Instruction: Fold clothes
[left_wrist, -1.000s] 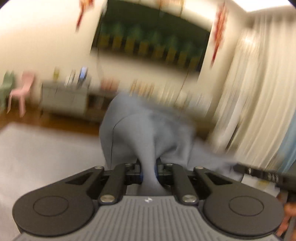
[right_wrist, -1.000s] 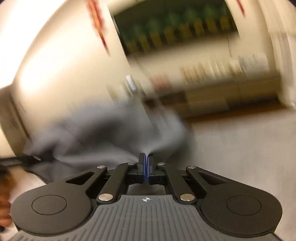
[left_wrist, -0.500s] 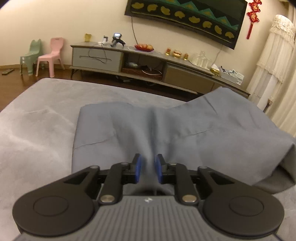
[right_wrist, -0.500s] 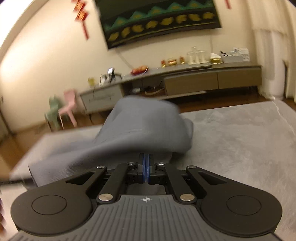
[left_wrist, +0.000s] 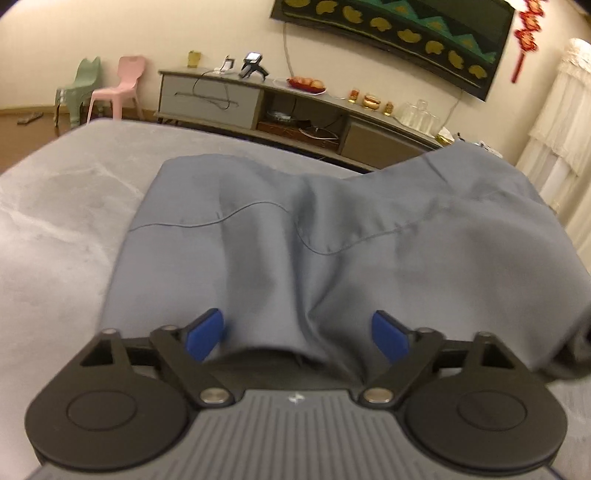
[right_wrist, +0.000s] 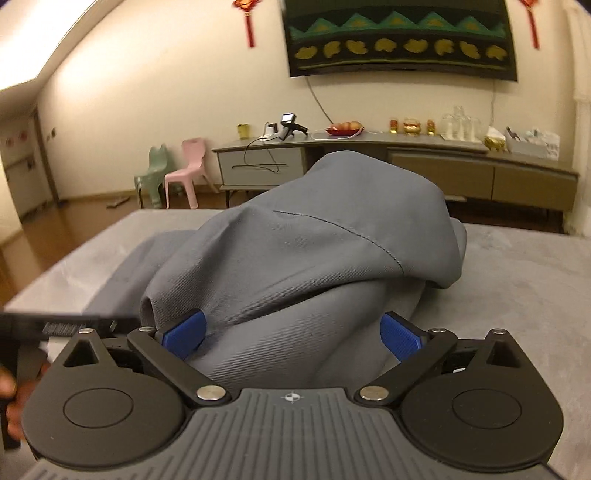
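A grey-blue garment (left_wrist: 332, 229) lies rumpled on a grey plush surface (left_wrist: 55, 221), its near edge bunched between my left gripper's (left_wrist: 297, 332) fingers. The blue pads (left_wrist: 205, 332) stand wide apart and do not press the cloth, so that gripper is open. In the right wrist view the same garment (right_wrist: 295, 258) is heaped in a tall fold. My right gripper (right_wrist: 291, 332) has its jaws opening, with cloth lying loose between the pads (right_wrist: 184, 332). The left gripper's black body (right_wrist: 55, 325) and a hand (right_wrist: 7, 391) show at the left edge.
The plush surface (right_wrist: 517, 295) stretches out to the right of the garment. Behind it stands a long low cabinet (right_wrist: 480, 173) with small items on top, below a wall hanging (right_wrist: 399, 37). Two small plastic chairs (left_wrist: 110, 92) stand at the back left, curtains (left_wrist: 561, 129) at the right.
Both grippers came down with the garment, which now lies on the surface. The left jaws spread wide. The right jaws went from shut on the cloth to wide open.
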